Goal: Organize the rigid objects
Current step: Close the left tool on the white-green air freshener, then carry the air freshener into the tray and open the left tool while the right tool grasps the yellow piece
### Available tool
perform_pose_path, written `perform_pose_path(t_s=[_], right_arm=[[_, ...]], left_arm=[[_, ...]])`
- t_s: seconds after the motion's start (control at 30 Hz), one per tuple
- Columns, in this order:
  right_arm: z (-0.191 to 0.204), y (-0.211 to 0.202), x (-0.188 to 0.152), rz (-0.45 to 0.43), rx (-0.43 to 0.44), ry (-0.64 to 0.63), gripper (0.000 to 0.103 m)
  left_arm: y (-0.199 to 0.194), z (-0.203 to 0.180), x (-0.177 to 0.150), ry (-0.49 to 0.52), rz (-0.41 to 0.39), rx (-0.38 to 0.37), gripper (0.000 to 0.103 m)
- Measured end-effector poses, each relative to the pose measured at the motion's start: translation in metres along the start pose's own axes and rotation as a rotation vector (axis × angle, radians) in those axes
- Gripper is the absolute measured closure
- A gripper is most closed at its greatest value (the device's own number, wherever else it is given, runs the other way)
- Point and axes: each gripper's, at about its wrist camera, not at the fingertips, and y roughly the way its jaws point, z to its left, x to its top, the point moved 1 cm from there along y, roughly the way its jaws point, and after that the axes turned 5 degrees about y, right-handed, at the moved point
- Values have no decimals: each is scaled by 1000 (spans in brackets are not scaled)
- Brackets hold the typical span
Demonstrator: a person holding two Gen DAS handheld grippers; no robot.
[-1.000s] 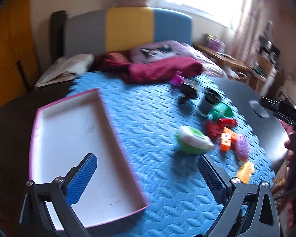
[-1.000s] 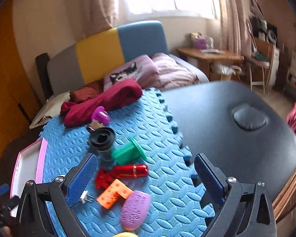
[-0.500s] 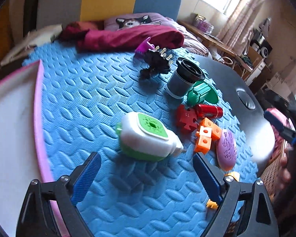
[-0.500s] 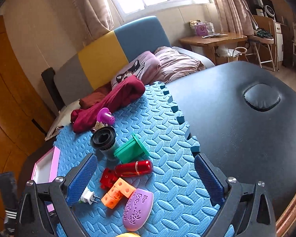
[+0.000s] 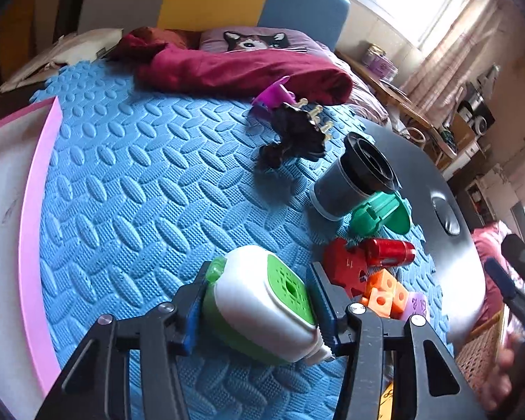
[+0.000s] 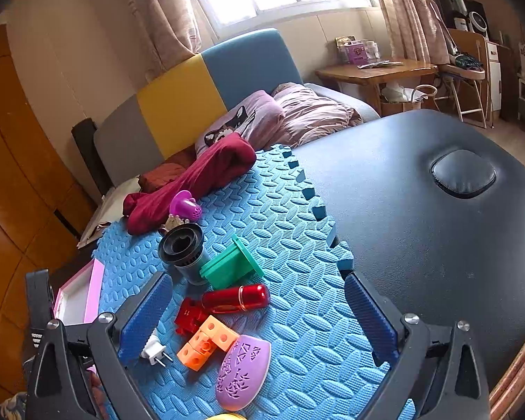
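My left gripper (image 5: 259, 301) is shut on a white and green plug-in device (image 5: 262, 301) on the blue foam mat (image 5: 140, 192); its plug prongs (image 6: 155, 351) show in the right wrist view. My right gripper (image 6: 259, 315) is open and empty, held above a red cylinder (image 6: 236, 297), an orange block piece (image 6: 206, 341) and a purple oval (image 6: 243, 371). A grey and black cup (image 5: 353, 178), a green funnel-like piece (image 5: 381, 213), a red piece (image 5: 344, 266), a black comb-like thing (image 5: 297, 133) and a small purple cup (image 5: 274, 96) lie on the mat.
A white tray with a pink rim (image 5: 35, 210) lies at the mat's left edge. A dark red cloth (image 5: 241, 68) lies at the far edge by a bed with pillows. The black padded table (image 6: 437, 227) stretches to the right of the mat.
My left gripper has swung right from the tray, come down around the white and green device and shut on it. My right gripper has stayed open, shifting only a little.
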Motion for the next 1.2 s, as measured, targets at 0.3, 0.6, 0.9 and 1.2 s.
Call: perform_pose_path(t_s=[0.3,0.6,0.9,1.2], right_arm=[[0,1,0,4,-10,-2,2],[2,1,-1,0,-23,-13,2],[5,5,-2,22,-49,-33,4],[13,19,-14,187,-23,-53,10]], left_arm=[[-14,10,-10,-33,33,-36,16],[-21,7,-26,-80,43,-37,16],[-19,2,-17,-35,-20,-41,47],[-34,6,-24,1,-32,-53,50]])
